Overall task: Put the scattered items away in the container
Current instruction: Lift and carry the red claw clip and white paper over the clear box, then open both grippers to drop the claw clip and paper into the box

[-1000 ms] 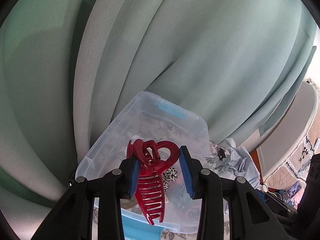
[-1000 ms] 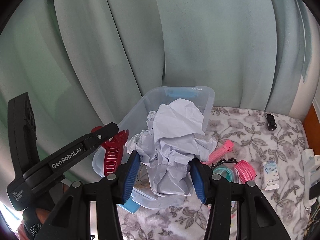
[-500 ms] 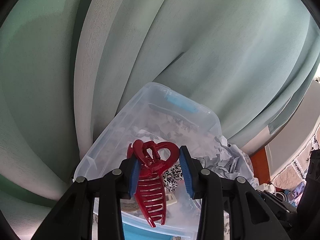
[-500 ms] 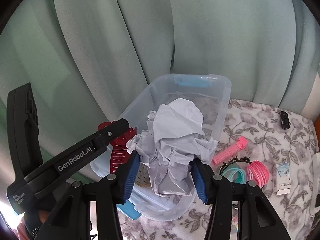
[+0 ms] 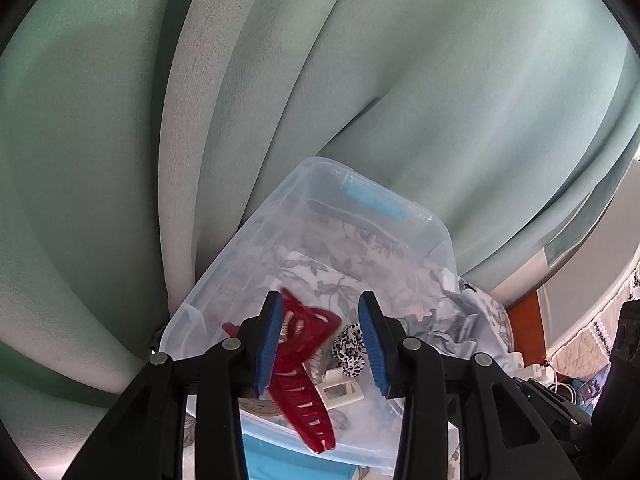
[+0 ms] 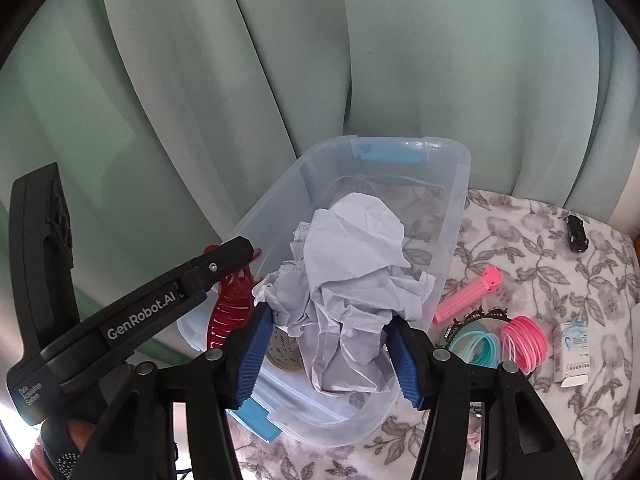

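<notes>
A second ago my left gripper (image 5: 320,340) pinched the red claw clip (image 5: 302,368) upright between its pads; now the clip has tipped over and hangs askew and blurred over the bin (image 5: 256,240), only brushing my left pad, and I cannot tell whether it is gripped. The jaws stand partly spread. My right gripper (image 6: 328,354) has sunk closer to the bin (image 6: 452,216), and its jaws are opening, wider than before, with the crumpled paper (image 6: 352,264) between them; the wad sags into the bin, its edges just at the blue pads. A spotted scrunchie (image 5: 350,350) and a white clip (image 5: 338,392) lie inside the bin. Pink rings (image 6: 524,338), teal rings (image 6: 478,346) and a pink clip (image 6: 468,294) are on the floral cloth (image 6: 520,264) beside it.
</notes>
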A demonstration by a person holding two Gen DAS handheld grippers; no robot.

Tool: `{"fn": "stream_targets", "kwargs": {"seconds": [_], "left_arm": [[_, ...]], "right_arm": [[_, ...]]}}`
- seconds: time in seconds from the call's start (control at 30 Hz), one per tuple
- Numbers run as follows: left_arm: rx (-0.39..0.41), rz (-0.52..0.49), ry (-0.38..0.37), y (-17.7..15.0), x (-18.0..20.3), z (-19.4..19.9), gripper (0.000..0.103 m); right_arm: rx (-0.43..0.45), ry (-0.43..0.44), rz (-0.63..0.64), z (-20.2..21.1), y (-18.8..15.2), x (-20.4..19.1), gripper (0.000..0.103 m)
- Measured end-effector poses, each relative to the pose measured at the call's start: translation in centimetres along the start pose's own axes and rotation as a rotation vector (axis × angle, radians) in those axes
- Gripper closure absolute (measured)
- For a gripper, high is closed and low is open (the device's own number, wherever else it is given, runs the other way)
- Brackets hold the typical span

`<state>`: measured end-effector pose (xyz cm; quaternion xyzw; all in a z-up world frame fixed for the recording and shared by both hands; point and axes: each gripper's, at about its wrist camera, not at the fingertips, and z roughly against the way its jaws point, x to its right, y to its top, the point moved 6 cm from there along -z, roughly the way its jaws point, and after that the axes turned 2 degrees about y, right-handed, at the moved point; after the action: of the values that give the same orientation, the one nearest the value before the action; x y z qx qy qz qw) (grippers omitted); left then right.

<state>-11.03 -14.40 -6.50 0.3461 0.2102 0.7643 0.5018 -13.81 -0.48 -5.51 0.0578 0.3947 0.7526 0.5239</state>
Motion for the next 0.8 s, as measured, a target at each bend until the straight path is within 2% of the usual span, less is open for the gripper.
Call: {"fn": "stream_targets", "kwargs": {"seconds": [0.07,0.13,0.4,0.8], "left_arm": [[0.001,-0.005,-0.004,0.1,0.2,0.3,0.057],[0.004,-0.006,-0.007,0.1,0.3,0.4,0.056],[0.011,-0.03,-0.008,0.3,1.4,1.8,0.056],[0.025,-0.142,-0.035,-0.1,7.1,4.5,0.056]], "right_arm": [[0.003,0.002,-0.002,0.3,0.0,-0.2,0.037],[0.013,0.002,-0.003,0.5,0.1,-0.2,0.034],[0.055,-0.008,-0.026,2.5,-0.1,0.3,0.034],[0.176,-0.055,-0.132,8.4,-1.1,3.6,0.034]]}}
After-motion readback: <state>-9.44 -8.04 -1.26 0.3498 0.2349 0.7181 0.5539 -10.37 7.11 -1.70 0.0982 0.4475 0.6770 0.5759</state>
